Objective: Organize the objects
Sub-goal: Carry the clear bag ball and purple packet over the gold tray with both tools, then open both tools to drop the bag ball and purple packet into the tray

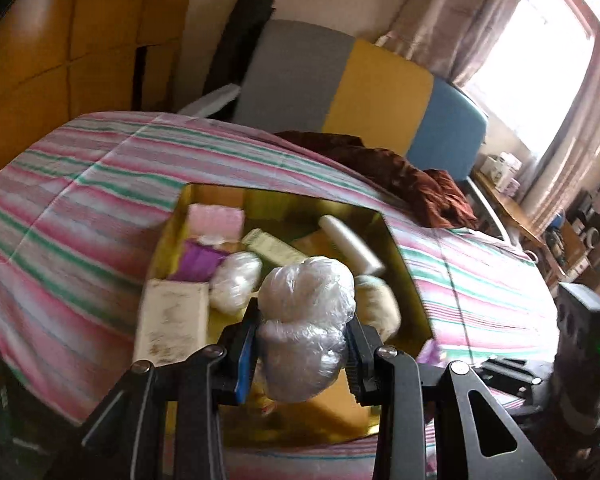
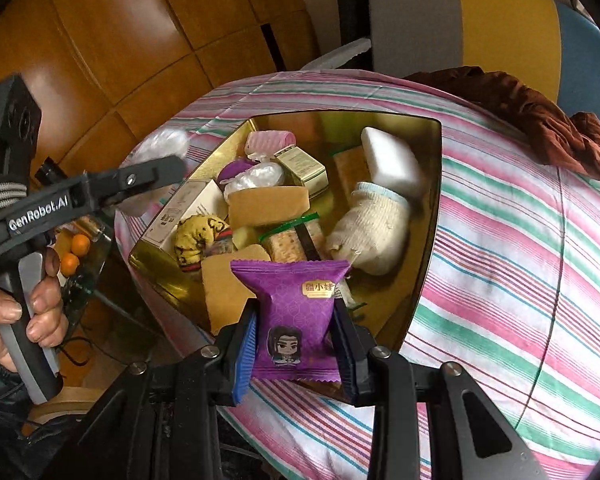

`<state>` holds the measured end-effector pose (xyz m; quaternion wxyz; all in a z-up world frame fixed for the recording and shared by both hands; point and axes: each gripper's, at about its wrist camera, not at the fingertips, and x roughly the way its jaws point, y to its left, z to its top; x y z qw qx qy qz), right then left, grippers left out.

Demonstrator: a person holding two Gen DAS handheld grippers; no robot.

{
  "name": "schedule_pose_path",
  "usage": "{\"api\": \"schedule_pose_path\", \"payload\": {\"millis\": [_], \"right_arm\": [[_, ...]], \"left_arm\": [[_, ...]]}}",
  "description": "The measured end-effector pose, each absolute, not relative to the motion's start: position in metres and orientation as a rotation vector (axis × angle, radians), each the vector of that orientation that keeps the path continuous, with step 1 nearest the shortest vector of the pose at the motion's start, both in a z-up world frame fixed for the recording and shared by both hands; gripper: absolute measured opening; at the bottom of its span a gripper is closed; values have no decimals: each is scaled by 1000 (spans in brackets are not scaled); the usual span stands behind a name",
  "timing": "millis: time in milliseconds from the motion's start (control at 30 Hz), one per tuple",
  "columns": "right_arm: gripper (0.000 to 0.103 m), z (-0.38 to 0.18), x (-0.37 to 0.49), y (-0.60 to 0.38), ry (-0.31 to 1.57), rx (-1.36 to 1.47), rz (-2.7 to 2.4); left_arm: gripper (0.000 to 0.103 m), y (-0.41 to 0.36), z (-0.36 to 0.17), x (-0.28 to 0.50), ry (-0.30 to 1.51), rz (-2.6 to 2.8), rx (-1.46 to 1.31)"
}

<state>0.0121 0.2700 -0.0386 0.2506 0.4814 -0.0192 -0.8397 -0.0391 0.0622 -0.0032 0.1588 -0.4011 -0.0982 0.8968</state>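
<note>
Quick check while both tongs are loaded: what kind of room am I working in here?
Most likely a bedroom in a home. The gold box sits on a striped bedspread, a curtained window stands behind it, and a cluttered side table lies beside the bed.

Left gripper (image 1: 302,344) clamps clear plastic-wrapped bundle (image 1: 306,320) above near end of gold box (image 1: 410,280) on striped bedspread (image 1: 80,200).

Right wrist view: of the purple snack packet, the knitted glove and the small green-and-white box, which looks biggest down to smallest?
1. purple snack packet, though it is held in the right tool nearest the camera, so its lead is unsure.
2. knitted glove, lying in the gold tin.
3. small green-and-white box, clearly smallest.
</note>
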Motion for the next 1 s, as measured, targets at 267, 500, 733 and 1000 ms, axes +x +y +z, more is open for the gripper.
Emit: {"api": "schedule_pose_path", "payload": {"millis": [267,500,733,1000], "right_arm": [[36,-47,9,269,-58,1322,-2286],[42,-57,8,271,-72,1344,-2286],[45,-53,14,280,-108,1309,-2284],[46,-52,12,276,-91,1301,-2289]], "left_arm": [[37,97,-1,-75,-318,2473,-1151],[41,124,-24,-118,-323,2400,-1245],[56,118,-38,-131,-378,2412,-1301],[63,95,-25,-108,-302,2523,-1255]]}}
